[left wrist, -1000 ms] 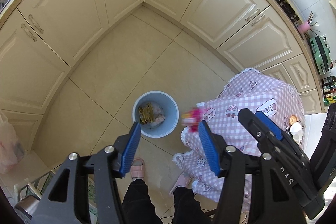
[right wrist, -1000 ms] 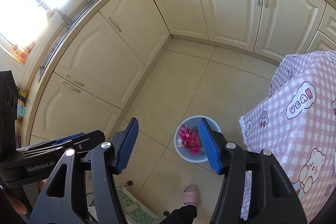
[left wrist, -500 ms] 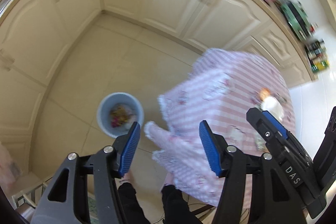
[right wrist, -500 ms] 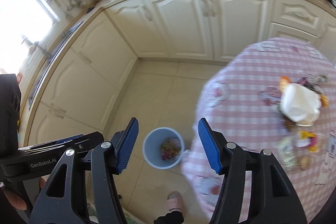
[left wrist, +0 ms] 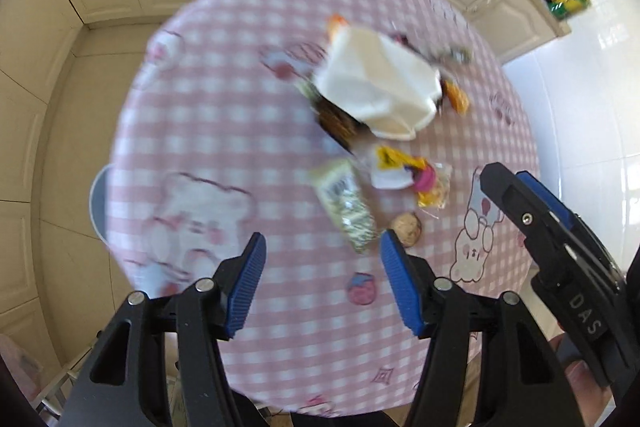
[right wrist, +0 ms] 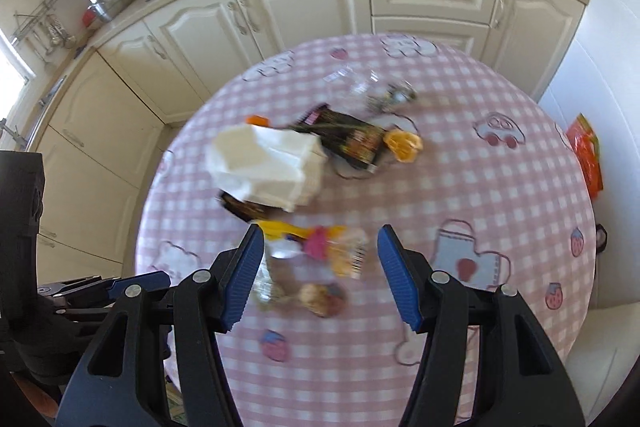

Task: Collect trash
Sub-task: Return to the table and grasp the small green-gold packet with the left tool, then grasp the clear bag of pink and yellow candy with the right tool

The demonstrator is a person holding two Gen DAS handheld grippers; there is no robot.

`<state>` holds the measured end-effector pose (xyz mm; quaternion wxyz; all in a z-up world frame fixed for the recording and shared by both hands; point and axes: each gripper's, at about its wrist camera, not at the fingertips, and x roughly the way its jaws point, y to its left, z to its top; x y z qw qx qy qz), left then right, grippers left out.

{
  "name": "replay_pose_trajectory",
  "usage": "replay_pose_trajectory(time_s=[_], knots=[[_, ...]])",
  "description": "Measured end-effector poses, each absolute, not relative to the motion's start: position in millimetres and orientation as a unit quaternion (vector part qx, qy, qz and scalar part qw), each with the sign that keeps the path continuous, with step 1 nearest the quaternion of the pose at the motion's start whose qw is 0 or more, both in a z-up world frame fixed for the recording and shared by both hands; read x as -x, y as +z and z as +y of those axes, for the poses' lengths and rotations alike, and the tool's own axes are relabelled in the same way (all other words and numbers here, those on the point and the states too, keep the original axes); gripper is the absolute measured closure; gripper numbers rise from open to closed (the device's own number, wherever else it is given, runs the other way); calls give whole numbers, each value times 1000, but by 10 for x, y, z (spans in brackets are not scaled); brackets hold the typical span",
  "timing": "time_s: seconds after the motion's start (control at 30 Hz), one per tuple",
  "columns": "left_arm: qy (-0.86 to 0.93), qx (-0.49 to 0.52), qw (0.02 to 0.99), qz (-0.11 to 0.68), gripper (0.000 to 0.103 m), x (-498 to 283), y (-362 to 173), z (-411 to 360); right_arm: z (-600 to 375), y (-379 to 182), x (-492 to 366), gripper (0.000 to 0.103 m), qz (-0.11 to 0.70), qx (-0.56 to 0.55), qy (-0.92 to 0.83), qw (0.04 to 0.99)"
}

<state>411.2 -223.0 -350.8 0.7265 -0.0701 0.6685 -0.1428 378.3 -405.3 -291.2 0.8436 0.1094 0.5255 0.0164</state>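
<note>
On the round table with a pink checked cloth [left wrist: 208, 131] lies a heap of trash. It holds a crumpled white paper [left wrist: 380, 87], a dark wrapper [left wrist: 340, 123], a green-white packet [left wrist: 346, 211], a yellow wrapper with a pink piece [left wrist: 404, 167], a brown ball [left wrist: 406, 229] and orange peel [left wrist: 456, 97]. My left gripper [left wrist: 322, 259] hangs open above the cloth, just short of the packet, holding nothing. My right gripper [right wrist: 320, 255] is open and empty over the yellow wrapper [right wrist: 320, 245] and the ball [right wrist: 320, 297]. The picture is blurred by motion.
The blue bin's rim [left wrist: 96, 195] peeks out beyond the table's left edge. Cream cabinets [right wrist: 312, 11] ring the table, with a hob, pans and bottles on the counter. An orange bag [right wrist: 586, 151] lies past the table's right edge.
Both views swung from the blue bin on the floor over to the tabletop. The bin slid to the left edge and the trash heap came under both open grippers.
</note>
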Motion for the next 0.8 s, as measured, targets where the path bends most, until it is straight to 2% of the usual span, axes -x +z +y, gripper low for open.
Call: replay_pose_trajectory(time_s=[0.3,0.37,0.4,0.47,0.5,0.8], knots=[[-104,51,712,692,44,-4266,-3960,-2588,-4317,-3316,-3773,46,557,-115,40,821],[-99,43,717,689,47,-4319,-4000,-2632,-4304,-3367,-3797,46,561,-115,45,819],[-96,37,724,682,61,-4333,-3989,-2652,-4309,-3390,-3814,46,562,-115,48,817],[-101,38,726,679,75,-4369,-4003,-2704,-4294,-3430,-3840,46,566,-115,54,814],[-105,53,724,680,86,-4381,-4001,-2665,-4269,-3446,-3859,46,566,-113,59,814],[-76,93,735,668,89,-4405,-3882,-2071,-4020,-3595,-4030,44,578,-77,79,808]])
